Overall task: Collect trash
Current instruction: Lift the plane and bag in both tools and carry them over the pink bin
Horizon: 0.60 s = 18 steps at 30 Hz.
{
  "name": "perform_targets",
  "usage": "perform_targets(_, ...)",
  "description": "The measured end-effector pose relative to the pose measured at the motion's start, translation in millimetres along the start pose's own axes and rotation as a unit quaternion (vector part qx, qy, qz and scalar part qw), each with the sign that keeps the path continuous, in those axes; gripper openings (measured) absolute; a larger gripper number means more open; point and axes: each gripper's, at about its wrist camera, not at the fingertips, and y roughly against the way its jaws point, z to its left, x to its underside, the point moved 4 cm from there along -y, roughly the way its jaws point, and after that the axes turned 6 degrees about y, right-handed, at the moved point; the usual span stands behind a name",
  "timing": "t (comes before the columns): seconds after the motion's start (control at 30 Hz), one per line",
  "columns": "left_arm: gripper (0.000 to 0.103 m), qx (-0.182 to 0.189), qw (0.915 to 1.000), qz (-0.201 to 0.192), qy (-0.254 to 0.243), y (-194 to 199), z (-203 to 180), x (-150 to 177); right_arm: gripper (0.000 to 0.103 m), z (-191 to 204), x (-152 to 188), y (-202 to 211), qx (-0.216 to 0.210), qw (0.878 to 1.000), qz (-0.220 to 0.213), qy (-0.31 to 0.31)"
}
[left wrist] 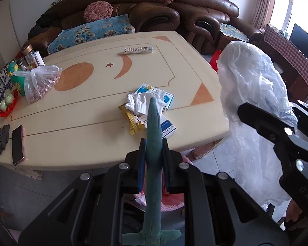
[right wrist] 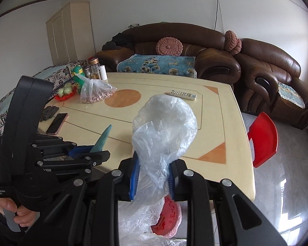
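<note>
Left gripper (left wrist: 153, 153): my pads are pressed hard on a teal-green strip (left wrist: 153, 127), seemingly a folded cloth; the view is too foreshortened to be sure. Its tip runs out ahead of my left fingers.

Right gripper (right wrist: 153, 172): my pads pinch the gathered neck of a clear plastic bag (right wrist: 164, 127). It billows above and ahead of my right fingers and trails below them.

Trash to collect: a crumpled white tissue (left wrist: 143, 100), a gold wrapper (left wrist: 133, 123) and blue-and-white cartons (left wrist: 166, 100) lie piled on the cream table (left wrist: 82, 112), straight ahead of my left fingertips, under the strip's tip.

Step in hand, by my judgement: bring the bag to the pile. To do it well, I should drop the bag's mouth just below the table edge nearest my right fingers, keep the pinch off-centre so the mouth gapes, then sweep the pile toward it with the strip in my left, tissue first since it is lightest.

Containers:
- Clear bag in my right grip: appears empty.
- Knotted bag (left wrist: 39, 82), far left of my left fingers: pinkish nuts or beans; leave it.
- Pink-lined bin (right wrist: 168, 217), below my right fingers under the table edge: contents hidden.
- Glass jars (right wrist: 96, 69) at the far corner: contents unclear.
</note>
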Motion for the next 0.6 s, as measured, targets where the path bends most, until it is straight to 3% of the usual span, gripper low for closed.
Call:
perform_targets(0.3,0.016,-0.003,0.9999,-0.008,-0.007,-1,-6,21,0.023,7,22,0,-0.004,1.000,0.011,-0.005)
perform_targets(0.6,0.016,0.006,0.9999,-0.002,-0.009,-22,-6,41,0.023,13,49,-26,-0.015,0.999,0.042,-0.006)
